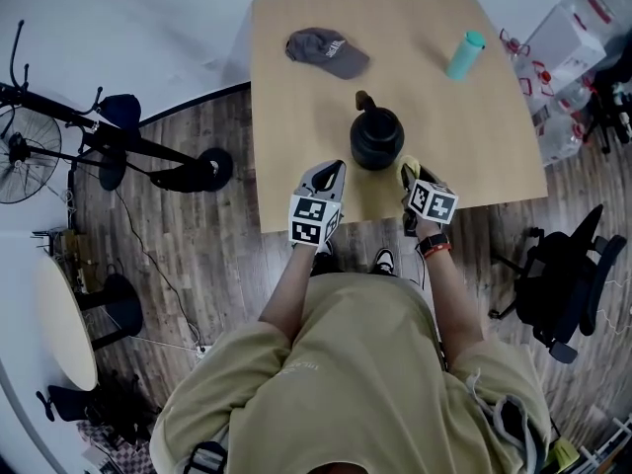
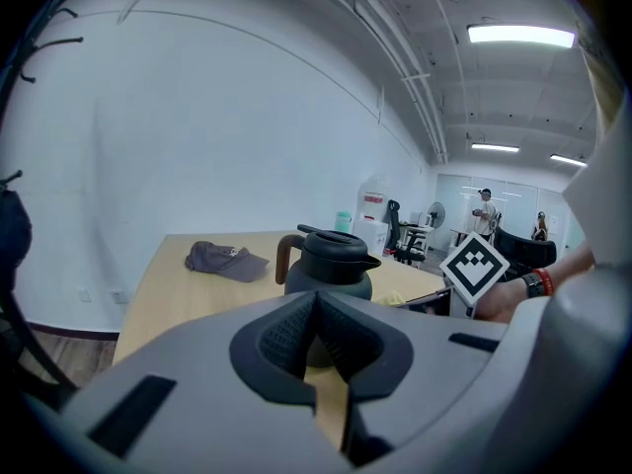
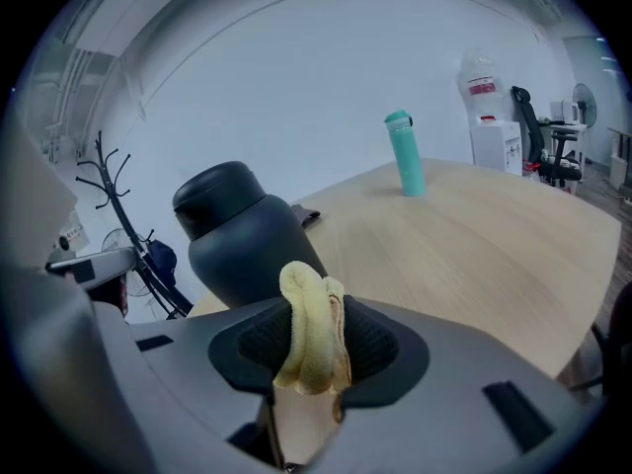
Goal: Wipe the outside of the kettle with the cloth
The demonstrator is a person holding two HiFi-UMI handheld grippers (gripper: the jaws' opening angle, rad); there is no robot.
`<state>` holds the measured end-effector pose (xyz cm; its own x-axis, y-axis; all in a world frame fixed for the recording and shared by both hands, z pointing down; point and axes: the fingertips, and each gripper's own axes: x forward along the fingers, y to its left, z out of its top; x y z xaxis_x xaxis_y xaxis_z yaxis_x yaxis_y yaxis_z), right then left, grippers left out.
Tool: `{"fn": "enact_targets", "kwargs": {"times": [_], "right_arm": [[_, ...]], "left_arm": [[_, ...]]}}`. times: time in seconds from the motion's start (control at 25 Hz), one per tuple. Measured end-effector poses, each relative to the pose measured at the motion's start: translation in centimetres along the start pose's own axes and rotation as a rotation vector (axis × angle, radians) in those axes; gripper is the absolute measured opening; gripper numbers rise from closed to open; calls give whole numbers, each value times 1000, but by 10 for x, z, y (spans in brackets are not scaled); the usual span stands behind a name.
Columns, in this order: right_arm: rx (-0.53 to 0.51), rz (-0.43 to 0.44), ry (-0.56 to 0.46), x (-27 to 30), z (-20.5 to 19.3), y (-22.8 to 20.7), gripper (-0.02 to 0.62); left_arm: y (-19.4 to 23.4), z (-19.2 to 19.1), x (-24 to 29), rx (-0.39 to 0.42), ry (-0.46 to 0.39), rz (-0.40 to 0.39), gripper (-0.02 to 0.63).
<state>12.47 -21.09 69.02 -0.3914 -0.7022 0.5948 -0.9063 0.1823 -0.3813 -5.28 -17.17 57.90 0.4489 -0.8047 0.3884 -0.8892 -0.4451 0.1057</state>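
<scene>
A dark kettle (image 1: pixel 376 136) with a brown handle stands on the wooden table (image 1: pixel 296 166) near its front edge. My left gripper (image 1: pixel 338 167) hovers just left of it, shut with nothing between its jaws; the left gripper view has the kettle (image 2: pixel 331 262) right beyond the jaws (image 2: pixel 316 302). My right gripper (image 1: pixel 409 176) is at the kettle's near right, shut on a bunched yellow cloth (image 1: pixel 408 167). In the right gripper view the cloth (image 3: pixel 310 344) sticks up between the pads and the kettle (image 3: pixel 242 240) stands close behind, slightly left.
A grey cap (image 1: pixel 328 51) lies at the table's far left and a teal bottle (image 1: pixel 464 55) stands at the far right. A fan (image 1: pixel 25 156) and a round white table (image 1: pixel 64 319) are on the floor left, an office chair (image 1: pixel 563 294) right.
</scene>
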Motion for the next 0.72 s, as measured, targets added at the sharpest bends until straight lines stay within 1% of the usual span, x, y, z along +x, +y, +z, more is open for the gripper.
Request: {"fn": "enact_targets", "kwargs": {"times": [0.2,0.48,0.56,0.72], "right_arm": [[-52,33,27,-8,-29,40,154],[-68,72,57,6,-57,99,156],[-62,85,54,17,-60,115,156],[-16,114,61,44,-65,146,156]], "left_arm": [[10,-3,-3,-2,0,-15,25],[29,-1,-12,-1,-10,-21,25],[36,-3,-15,0,-9,-19,25],[53,-7,-24,4,-1,-10,25]]}}
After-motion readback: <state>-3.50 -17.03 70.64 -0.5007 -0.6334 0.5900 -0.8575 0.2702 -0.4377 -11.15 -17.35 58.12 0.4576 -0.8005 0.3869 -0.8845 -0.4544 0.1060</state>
